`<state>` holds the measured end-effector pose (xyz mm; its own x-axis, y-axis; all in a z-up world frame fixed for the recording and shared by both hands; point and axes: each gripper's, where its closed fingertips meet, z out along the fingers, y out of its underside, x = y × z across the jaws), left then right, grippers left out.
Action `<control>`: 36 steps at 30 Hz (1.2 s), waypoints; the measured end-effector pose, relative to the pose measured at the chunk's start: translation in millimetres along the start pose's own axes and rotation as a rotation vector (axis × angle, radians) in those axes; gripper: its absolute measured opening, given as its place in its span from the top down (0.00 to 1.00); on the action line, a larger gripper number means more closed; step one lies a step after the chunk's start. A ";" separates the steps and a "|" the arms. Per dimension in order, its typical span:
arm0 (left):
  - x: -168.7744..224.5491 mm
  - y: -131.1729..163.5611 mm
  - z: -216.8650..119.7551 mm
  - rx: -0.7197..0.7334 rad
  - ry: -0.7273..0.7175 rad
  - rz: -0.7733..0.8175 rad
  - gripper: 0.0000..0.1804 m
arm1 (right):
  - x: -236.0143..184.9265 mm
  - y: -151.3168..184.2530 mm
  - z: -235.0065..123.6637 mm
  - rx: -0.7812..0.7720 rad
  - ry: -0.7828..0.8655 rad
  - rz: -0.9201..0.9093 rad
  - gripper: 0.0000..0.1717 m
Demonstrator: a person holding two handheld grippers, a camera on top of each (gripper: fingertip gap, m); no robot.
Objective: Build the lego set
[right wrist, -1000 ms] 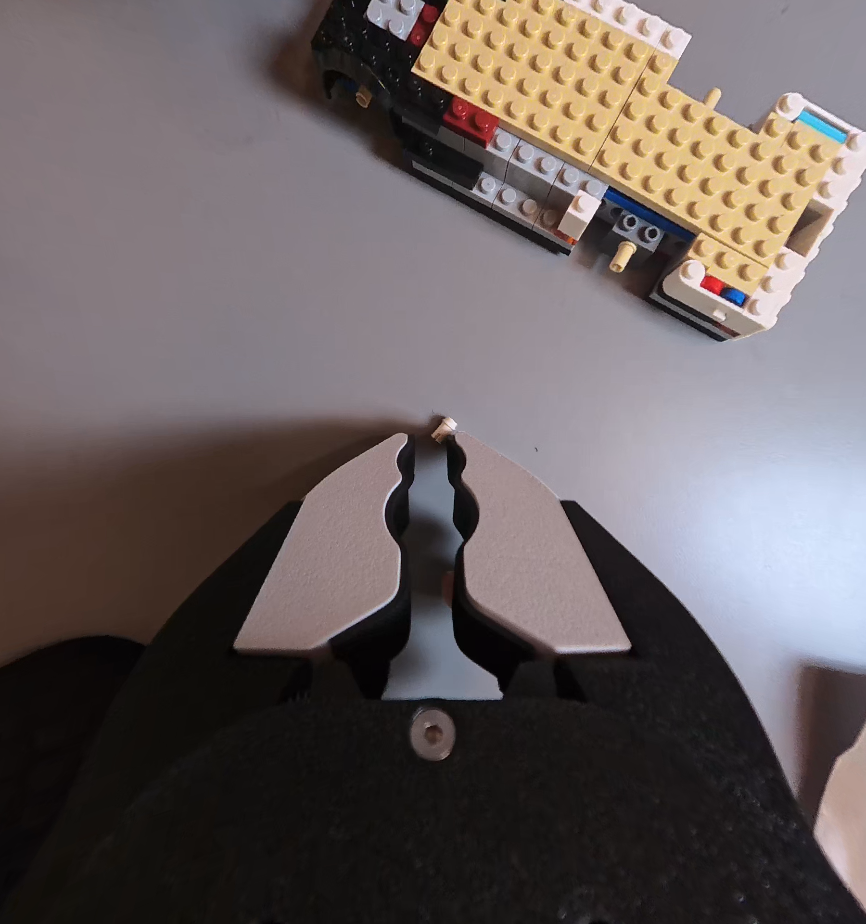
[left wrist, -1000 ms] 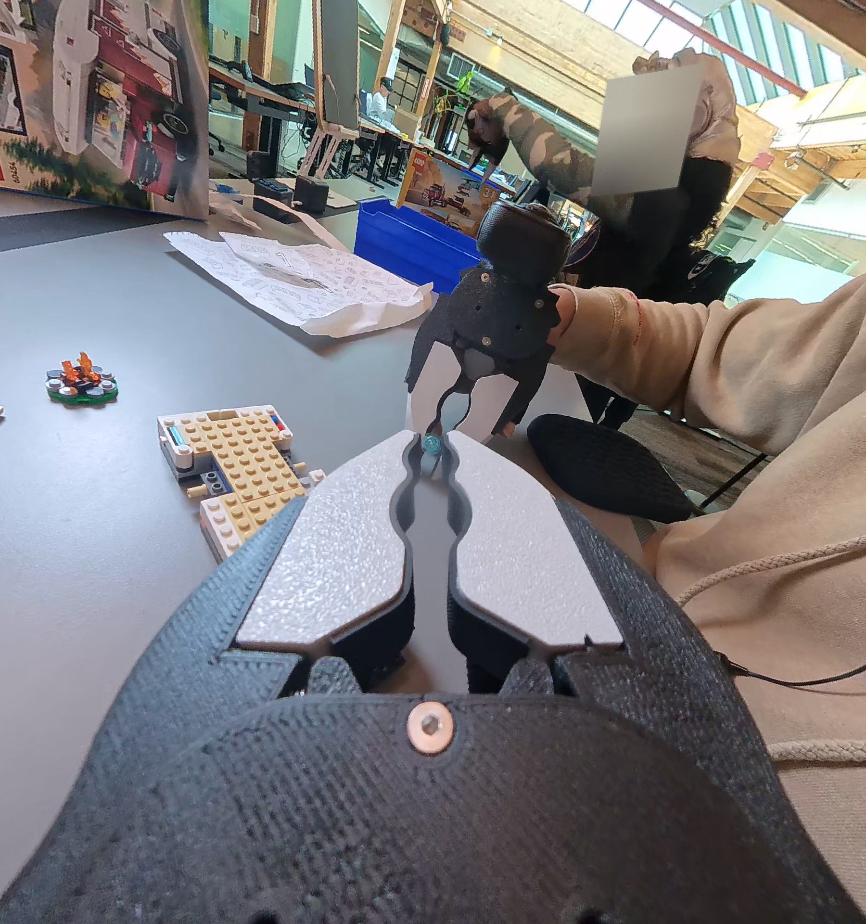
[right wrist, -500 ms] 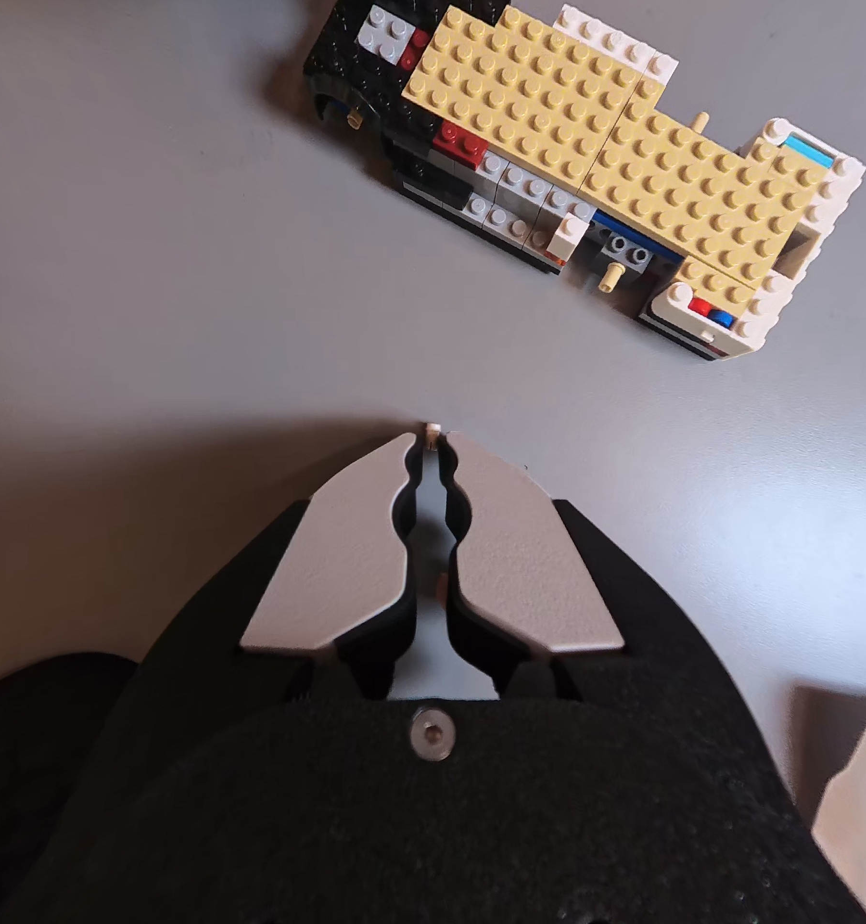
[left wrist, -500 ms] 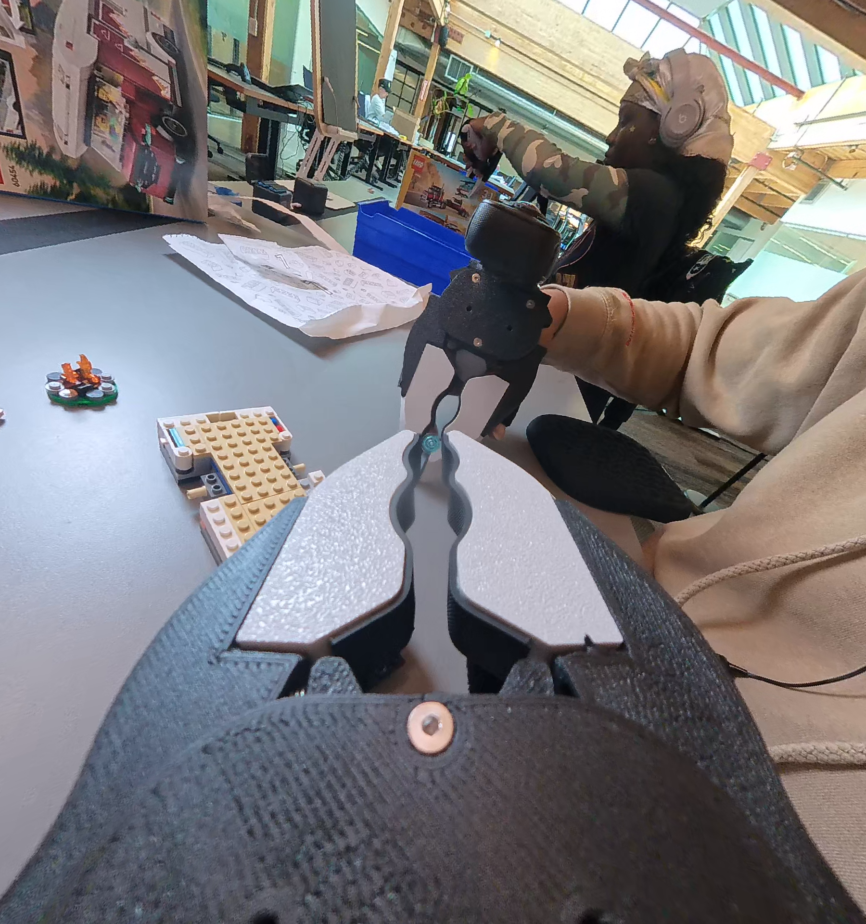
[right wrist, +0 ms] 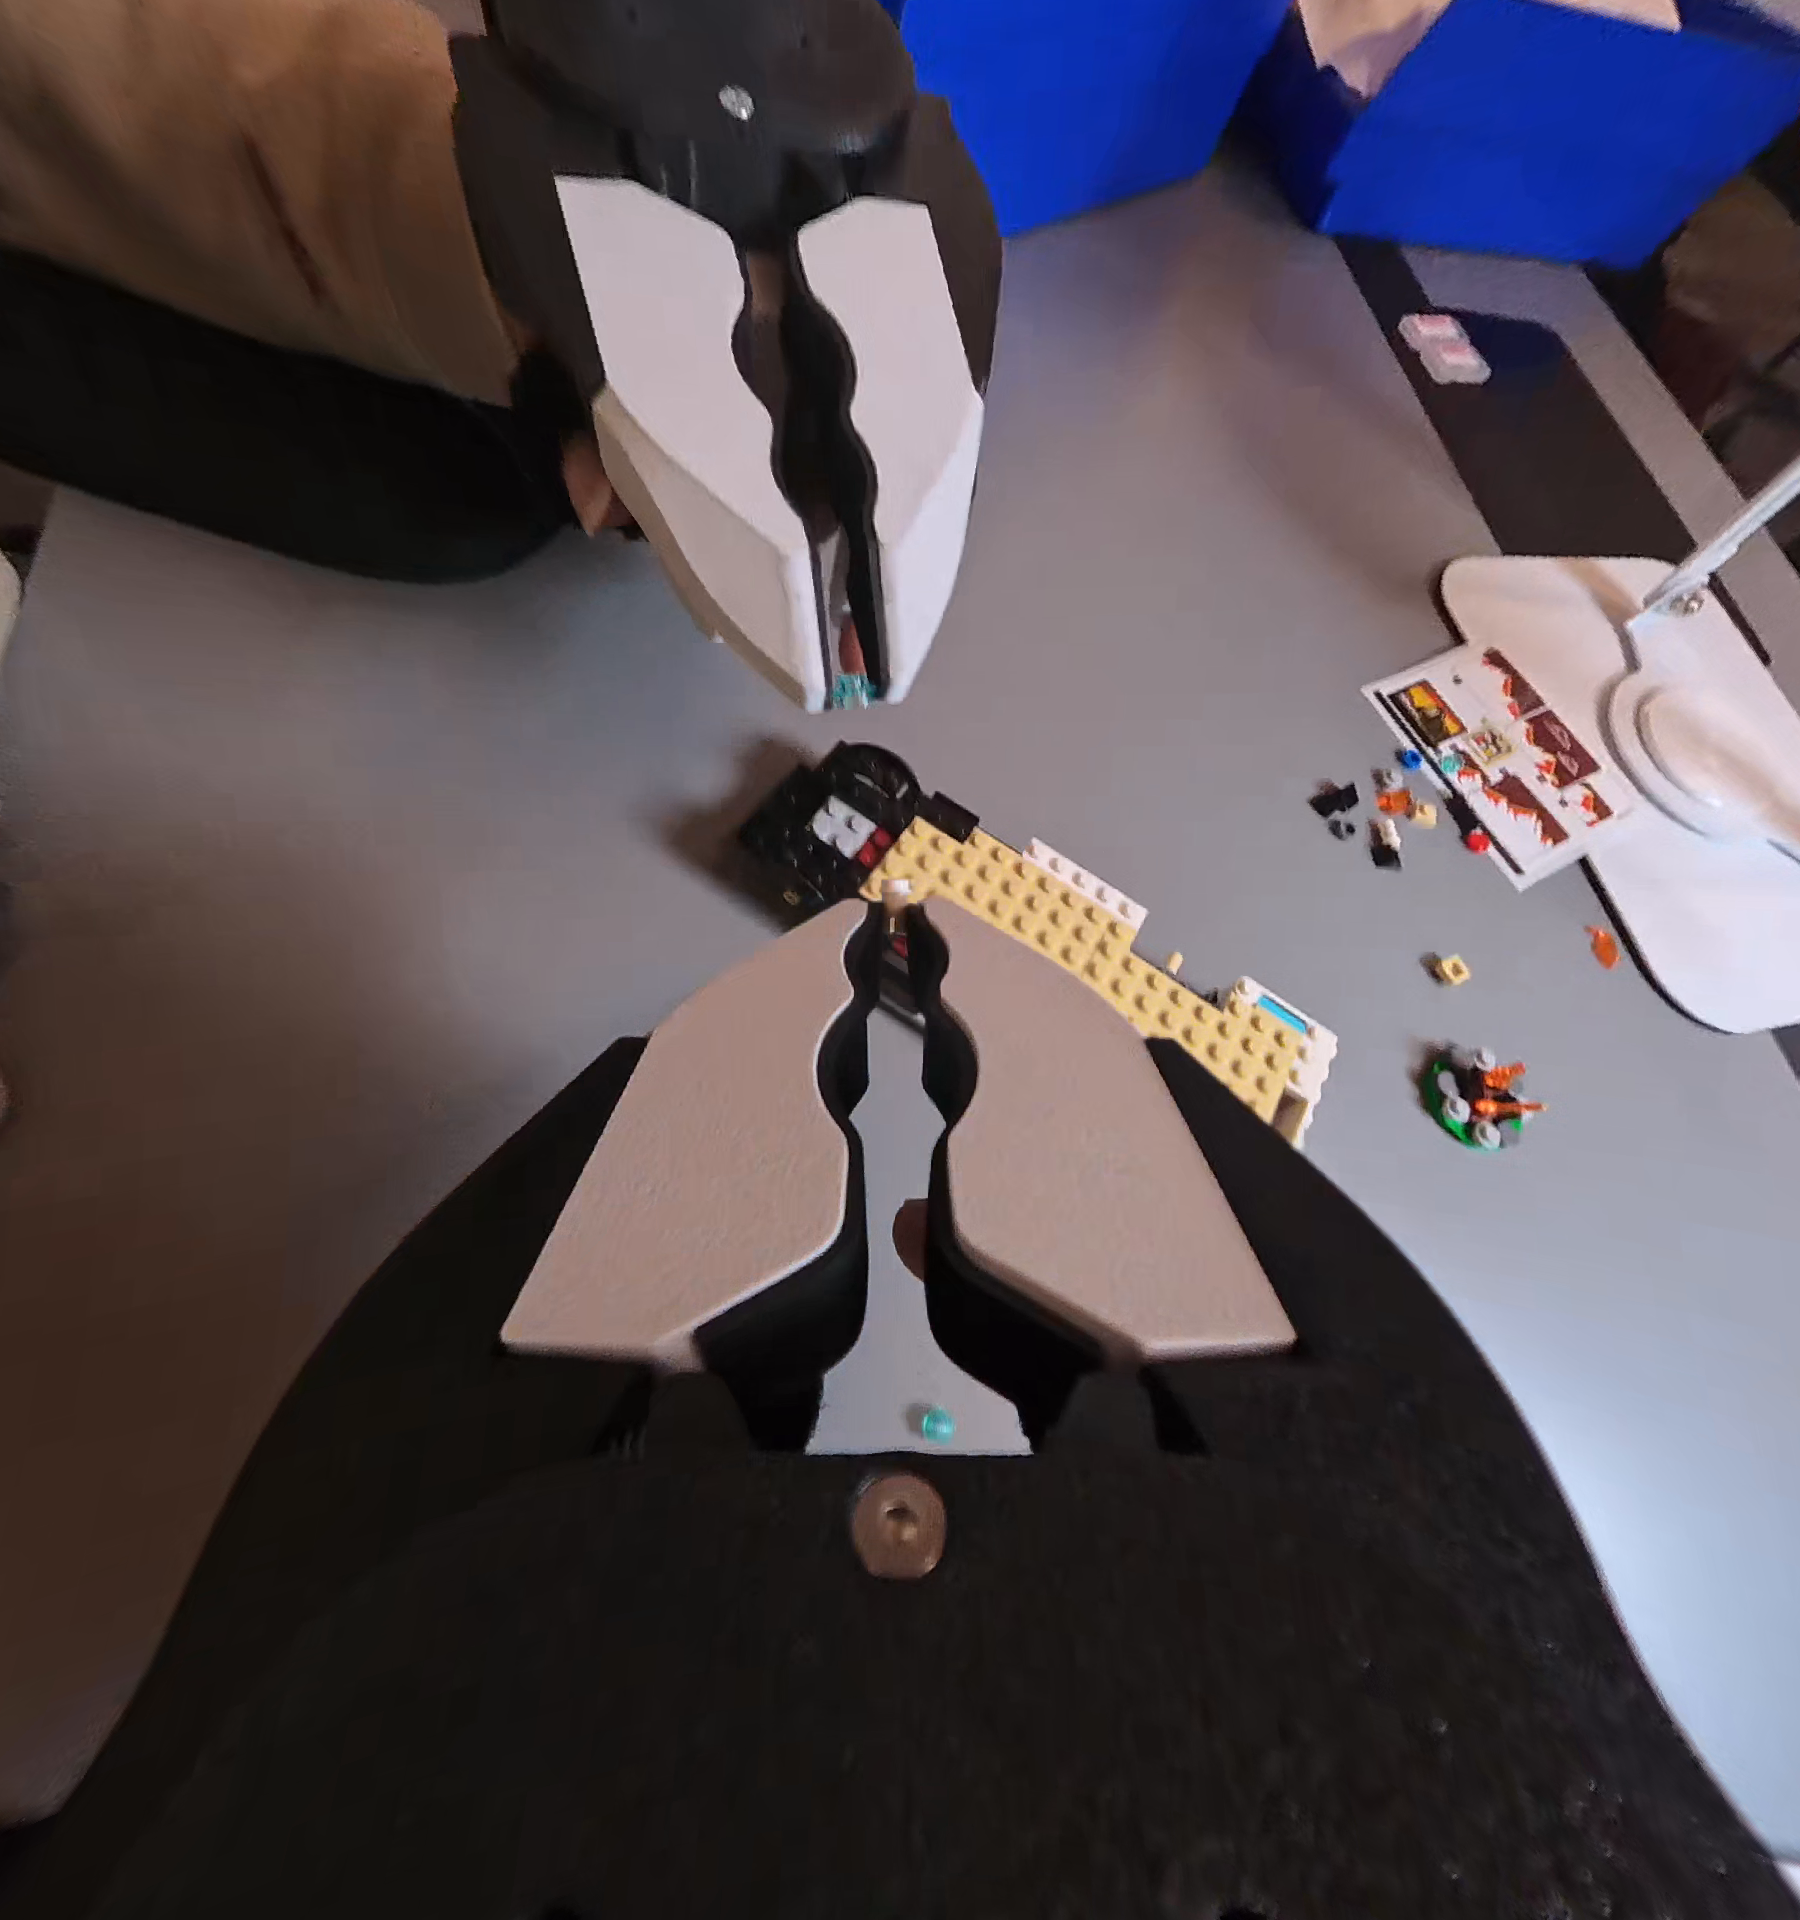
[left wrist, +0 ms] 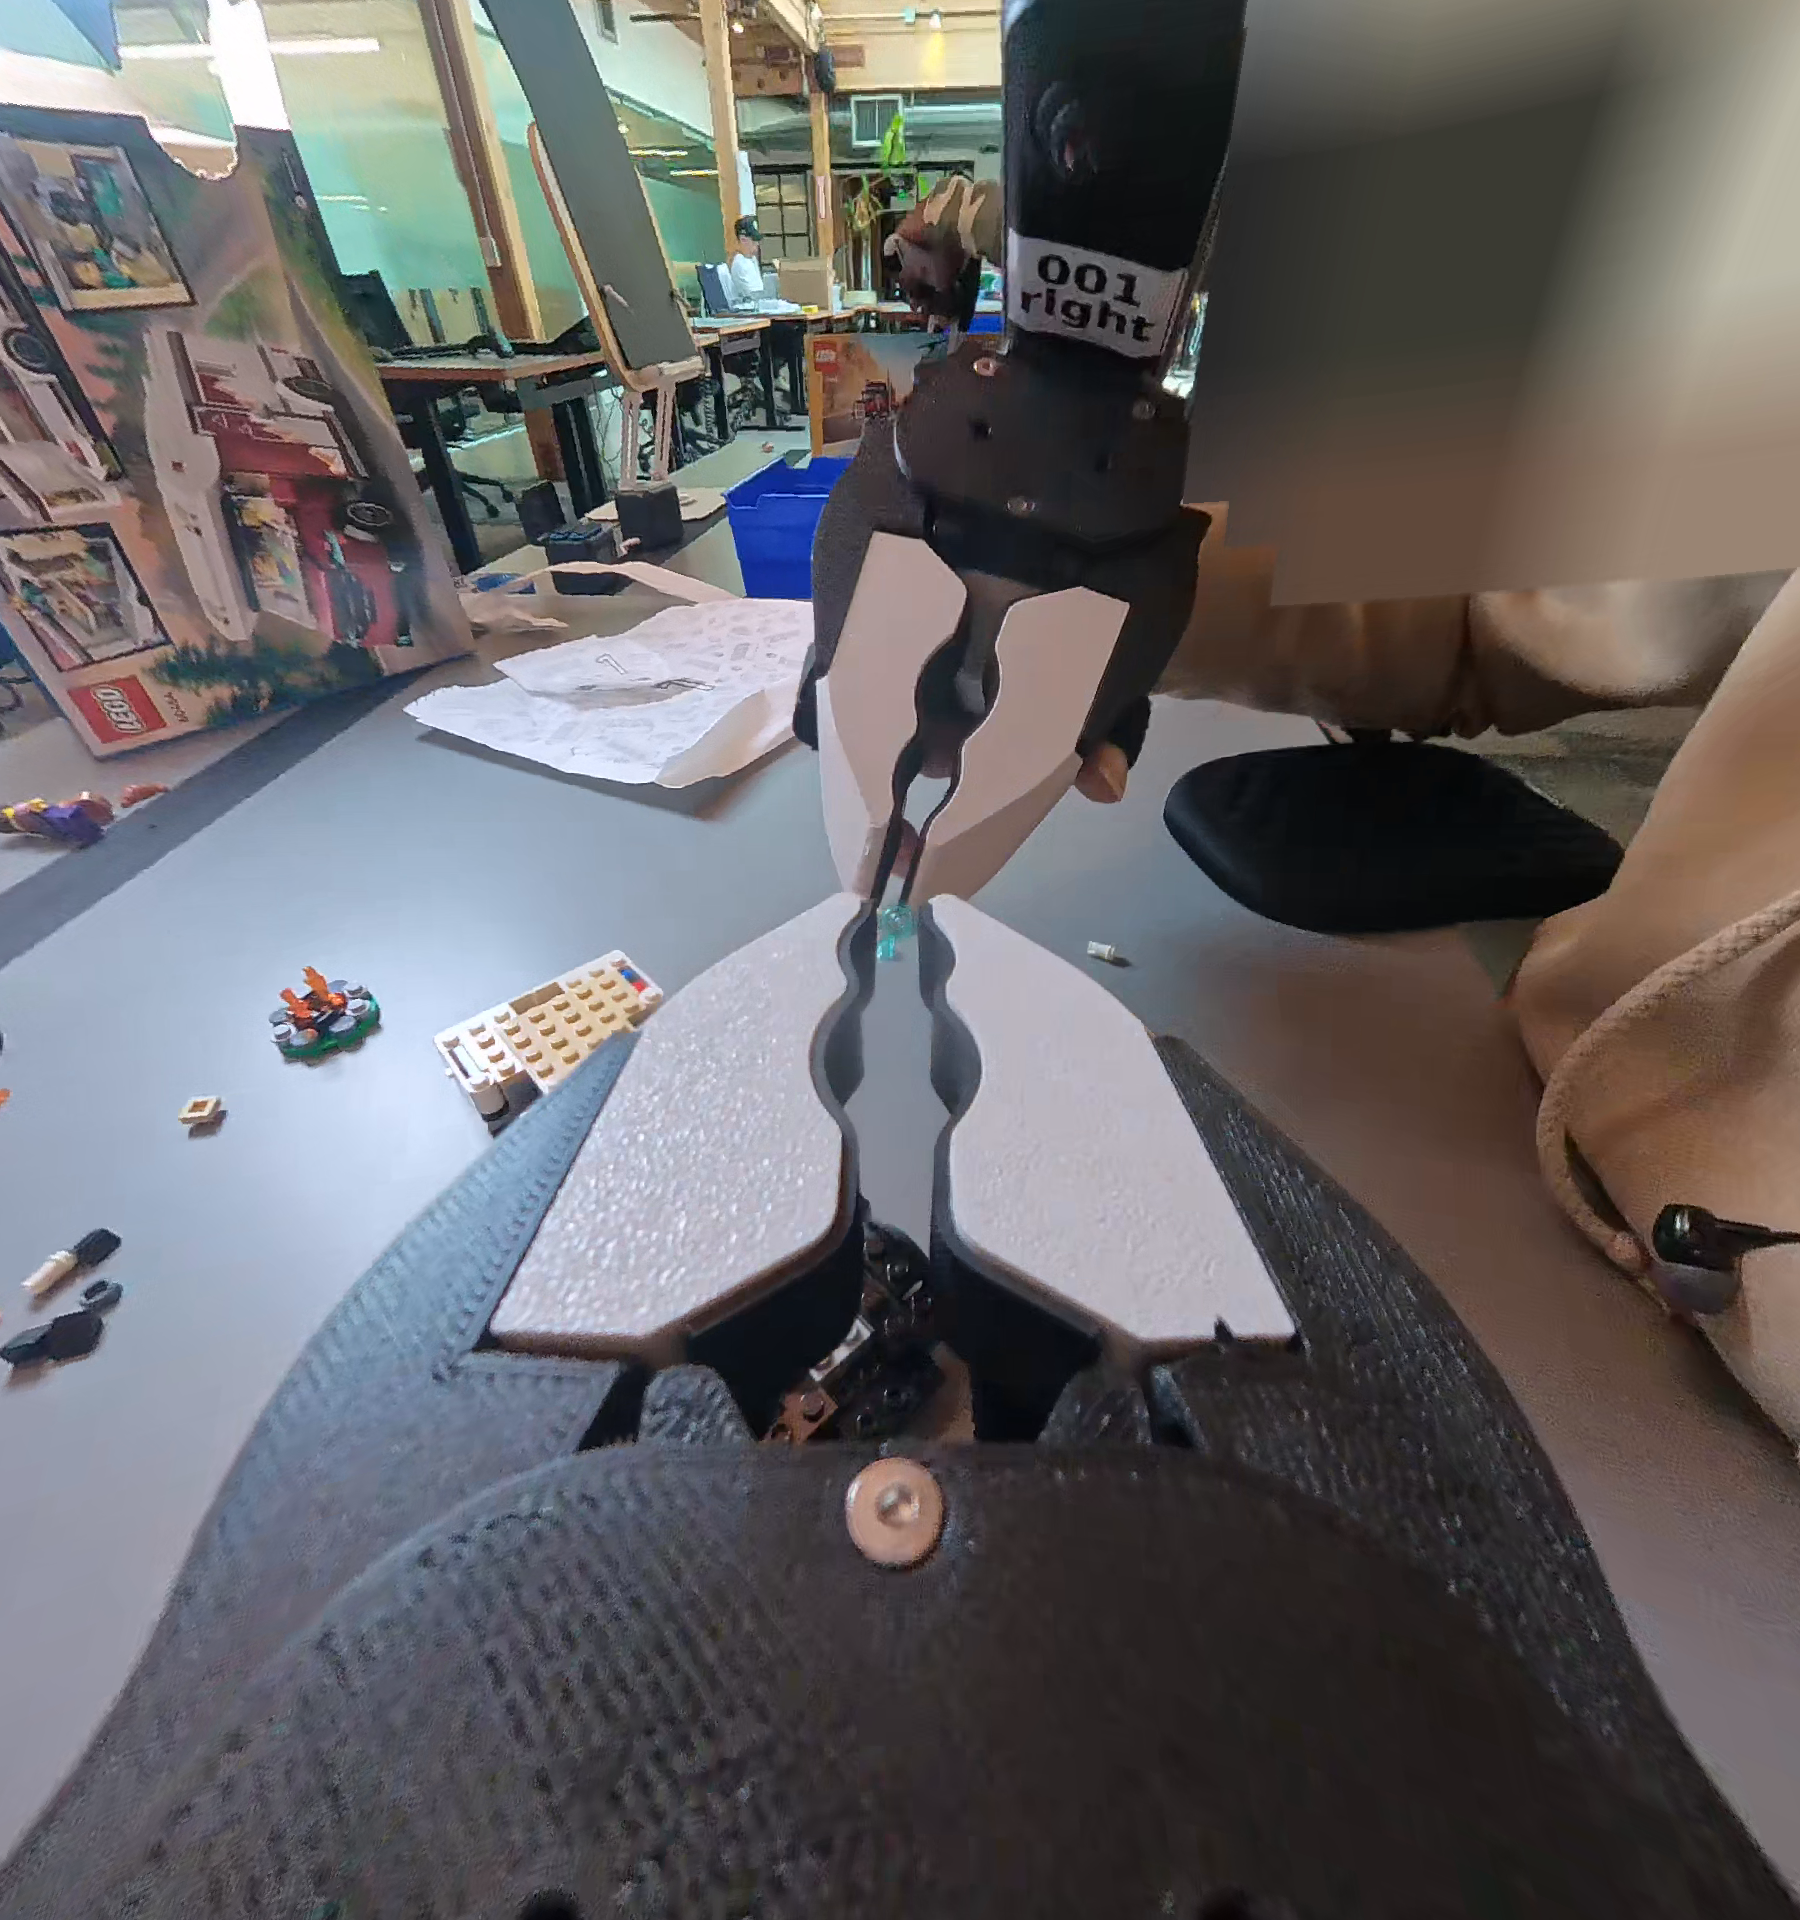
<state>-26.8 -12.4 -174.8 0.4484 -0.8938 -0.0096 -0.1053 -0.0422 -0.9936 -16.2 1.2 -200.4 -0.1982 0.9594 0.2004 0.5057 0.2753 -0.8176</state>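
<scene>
Left gripper (right wrist: 846,694) is pinching a tiny teal piece (left wrist: 894,928), right gripper (right wrist: 897,902) is clamped on a small white stud (right wrist: 897,889), tips nearly meeting above the tan brick build (right wrist: 1072,935) on the table (right wrist: 304,831).

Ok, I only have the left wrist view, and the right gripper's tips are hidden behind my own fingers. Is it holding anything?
Observer: Yes. In the right wrist view, the right gripper pinches a small white piece at its very tips.
Operator: And the tan brick build, what is the part my gripper body covers?
Observer: The tan plates join a black section, which lies flat on the table.
Operator: Any teal one besides the held teal piece in the left gripper?
Observer: Yes, a loose teal piece lies on the table beneath the right gripper.
</scene>
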 end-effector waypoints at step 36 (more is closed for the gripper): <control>7.5 11.0 6.1 -0.024 0.074 -0.088 0.96 | -14.8 -15.5 6.8 0.211 -0.096 0.052 0.98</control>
<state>-19.2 -16.8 -186.5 0.3900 -0.9167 0.0873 -0.0901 -0.1323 -0.9871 -26.8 -17.6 -194.4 -0.2607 0.9590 0.1114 0.3326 0.1976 -0.9222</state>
